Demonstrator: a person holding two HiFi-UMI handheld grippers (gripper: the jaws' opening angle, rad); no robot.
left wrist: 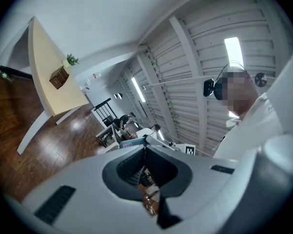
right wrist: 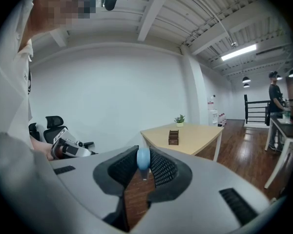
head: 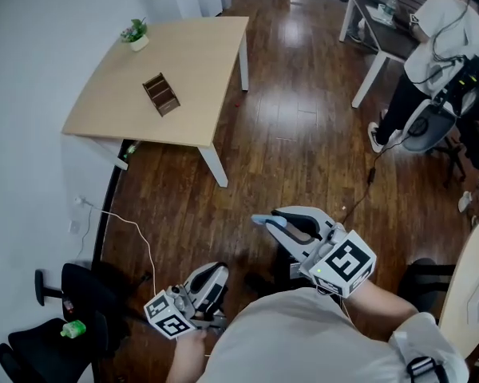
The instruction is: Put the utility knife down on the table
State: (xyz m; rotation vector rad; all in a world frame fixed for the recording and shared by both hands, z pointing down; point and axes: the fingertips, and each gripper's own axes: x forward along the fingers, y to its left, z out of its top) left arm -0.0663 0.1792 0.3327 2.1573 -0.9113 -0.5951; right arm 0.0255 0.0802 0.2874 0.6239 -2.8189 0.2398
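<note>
The light-blue utility knife sticks out ahead of my right gripper, which is shut on it above the wooden floor. In the right gripper view the knife's blue end sits pinched between the ribbed pads of the right gripper. The light wooden table stands ahead and to the left, well away from both grippers; it also shows as the table straight ahead of the right gripper. My left gripper is low and close to my body, and the left gripper has its jaws together with nothing in them.
On the table stand a small potted plant and a brown wooden organizer. A black office chair and a white cable are at the lower left. A person stands by a white desk at the upper right.
</note>
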